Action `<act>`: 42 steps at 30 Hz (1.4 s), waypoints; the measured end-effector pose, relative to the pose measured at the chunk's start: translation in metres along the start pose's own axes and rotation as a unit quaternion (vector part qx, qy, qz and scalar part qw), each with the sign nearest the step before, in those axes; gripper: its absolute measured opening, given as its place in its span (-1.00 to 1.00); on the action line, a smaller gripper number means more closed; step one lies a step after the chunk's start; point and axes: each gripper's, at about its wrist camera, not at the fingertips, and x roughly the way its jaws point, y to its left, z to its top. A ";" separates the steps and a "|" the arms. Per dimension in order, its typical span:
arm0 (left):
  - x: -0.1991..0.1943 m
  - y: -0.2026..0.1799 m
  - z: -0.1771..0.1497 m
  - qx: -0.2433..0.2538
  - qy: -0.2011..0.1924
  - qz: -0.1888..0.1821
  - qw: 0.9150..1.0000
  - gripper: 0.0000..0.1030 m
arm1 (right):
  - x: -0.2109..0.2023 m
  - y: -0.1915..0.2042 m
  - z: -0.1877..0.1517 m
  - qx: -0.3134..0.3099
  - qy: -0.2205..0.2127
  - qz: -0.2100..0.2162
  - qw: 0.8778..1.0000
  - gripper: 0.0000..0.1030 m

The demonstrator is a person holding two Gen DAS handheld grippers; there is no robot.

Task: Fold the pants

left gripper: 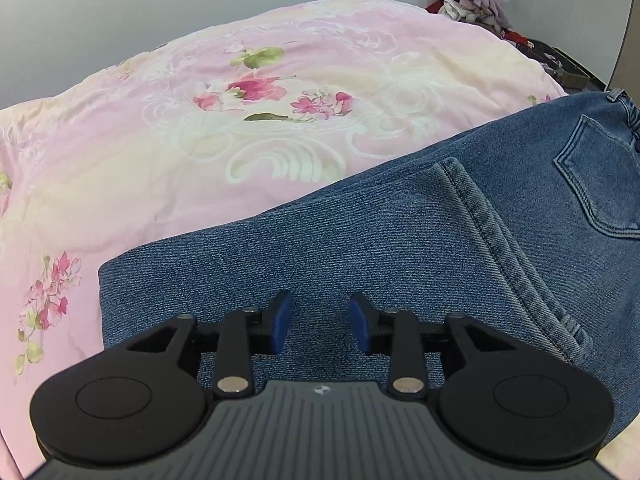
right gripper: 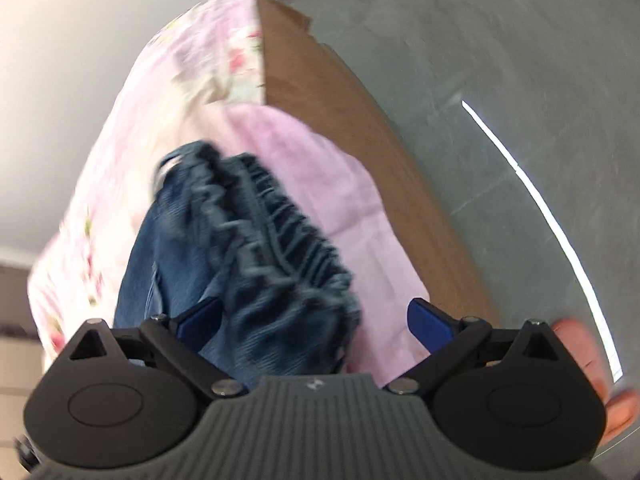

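Note:
Blue denim pants (left gripper: 400, 240) lie folded on a pink floral bedspread (left gripper: 240, 100), with the leg hem laid over the seat near the back pocket (left gripper: 592, 176). My left gripper (left gripper: 320, 322) is open just above the denim near the folded edge, holding nothing. In the right wrist view the gathered elastic waistband of the pants (right gripper: 260, 240) lies between the jaws of my right gripper (right gripper: 316, 320), which stand wide open. The view is motion-blurred.
A pile of clothes (left gripper: 472, 4) and a dark tray of items (left gripper: 560, 64) lie beyond the bed at the far right. The brown wooden bed side (right gripper: 340, 120) drops to a grey floor (right gripper: 500, 60). A hand (right gripper: 592, 360) holds the right gripper.

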 end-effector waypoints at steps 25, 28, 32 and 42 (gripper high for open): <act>-0.073 0.031 -0.030 -0.040 -0.044 -0.019 0.998 -0.25 | -0.119 0.247 -0.102 -0.245 -0.124 -0.007 0.962 -0.55; -0.088 0.045 -0.035 -0.047 -0.055 -0.014 0.997 -0.25 | -0.119 0.295 -0.133 -0.275 -0.126 -0.001 0.953 -0.57; -0.108 0.073 -0.047 -0.071 -0.068 -0.011 0.995 -0.25 | -0.107 0.358 -0.178 -0.308 -0.120 0.016 0.944 -0.57; -0.118 0.147 -0.078 -0.145 -0.062 -0.020 0.987 -0.28 | 0.014 0.475 -0.312 -0.400 -0.057 0.017 0.915 -0.57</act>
